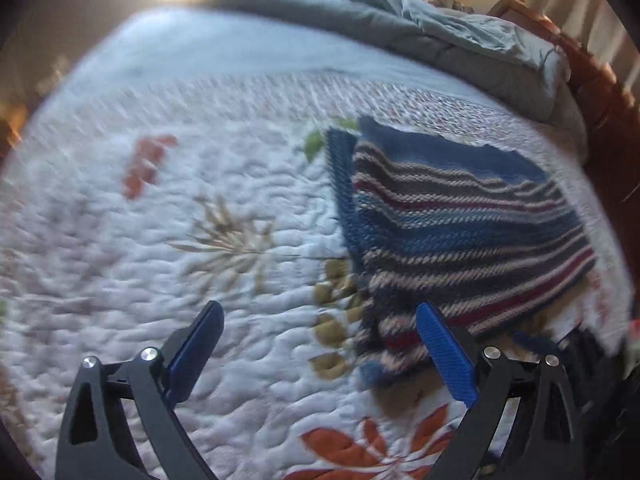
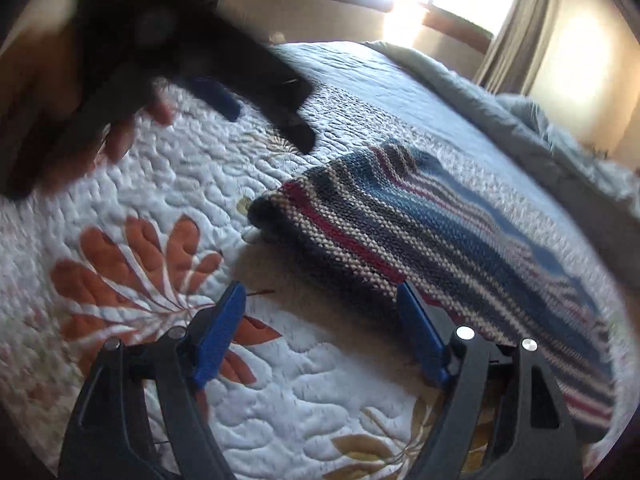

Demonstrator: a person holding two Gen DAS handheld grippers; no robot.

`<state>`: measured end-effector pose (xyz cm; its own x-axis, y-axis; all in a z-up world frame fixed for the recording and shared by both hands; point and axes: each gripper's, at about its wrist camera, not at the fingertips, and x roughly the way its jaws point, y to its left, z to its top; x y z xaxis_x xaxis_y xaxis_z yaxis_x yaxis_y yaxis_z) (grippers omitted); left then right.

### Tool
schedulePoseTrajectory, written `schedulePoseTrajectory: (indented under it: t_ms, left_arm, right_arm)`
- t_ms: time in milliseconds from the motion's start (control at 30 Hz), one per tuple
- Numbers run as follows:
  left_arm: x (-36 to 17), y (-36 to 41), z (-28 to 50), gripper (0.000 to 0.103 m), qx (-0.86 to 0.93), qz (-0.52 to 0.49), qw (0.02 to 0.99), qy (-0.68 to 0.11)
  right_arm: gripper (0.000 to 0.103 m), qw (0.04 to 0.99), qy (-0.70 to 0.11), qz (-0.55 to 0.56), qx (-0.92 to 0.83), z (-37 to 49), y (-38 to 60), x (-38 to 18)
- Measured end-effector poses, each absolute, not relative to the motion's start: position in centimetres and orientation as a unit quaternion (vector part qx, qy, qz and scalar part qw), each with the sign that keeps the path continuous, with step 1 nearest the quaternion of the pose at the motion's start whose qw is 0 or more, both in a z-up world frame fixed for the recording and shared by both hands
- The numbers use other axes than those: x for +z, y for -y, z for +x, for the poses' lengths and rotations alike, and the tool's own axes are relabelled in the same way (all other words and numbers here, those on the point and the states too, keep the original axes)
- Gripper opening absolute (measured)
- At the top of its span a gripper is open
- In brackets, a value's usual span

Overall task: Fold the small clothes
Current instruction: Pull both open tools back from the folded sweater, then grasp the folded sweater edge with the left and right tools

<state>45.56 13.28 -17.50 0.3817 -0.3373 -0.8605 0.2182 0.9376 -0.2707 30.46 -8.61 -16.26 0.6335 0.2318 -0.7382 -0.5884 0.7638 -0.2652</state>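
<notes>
A small striped knit garment [image 1: 460, 220] in blue, cream and dark red lies folded flat on the quilted floral bedspread [image 1: 180, 200]. My left gripper [image 1: 320, 312] is open and empty, hovering just left of the garment's near corner. In the right wrist view the same garment [image 2: 420, 236] lies ahead and to the right. My right gripper [image 2: 322, 290] is open and empty, its right finger [image 2: 416, 324] at the garment's near edge. The left gripper [image 2: 264, 120] shows blurred at upper left, held by a hand [image 2: 80, 136].
A grey duvet [image 1: 420, 28] is bunched along the far side of the bed. A wooden bed frame [image 1: 592, 92] runs at the right. Bright windows and curtains [image 2: 512, 32] are behind. Open bedspread [image 2: 120, 240] lies left of the garment.
</notes>
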Motion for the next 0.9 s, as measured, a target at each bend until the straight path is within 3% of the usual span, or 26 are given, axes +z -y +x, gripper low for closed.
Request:
schedulePoseTrajectory:
  t_ms: [200, 400, 900]
  left_arm:
    - [-20.1, -14.9, 52.7, 0.097, -0.242, -0.201, 0.754, -0.576]
    - [-21.4, -13.8, 56.7, 0.097, -0.275, -0.25, 0.728, -0.577]
    - [-24.2, -9.0, 61.2, 0.095, -0.287, -0.227, 0.704, -0.609]
  right_arm:
    - [0.078, 0.85, -0.315, -0.375, 0.193, 29.8, 5.7, -18.7]
    - [0.078, 0.843, -0.288, -0.424, 0.161, 30.8, 4.7, -20.6]
    - [0.079, 0.853, -0.263, -0.436, 0.117, 36.0, 5.0, -21.2]
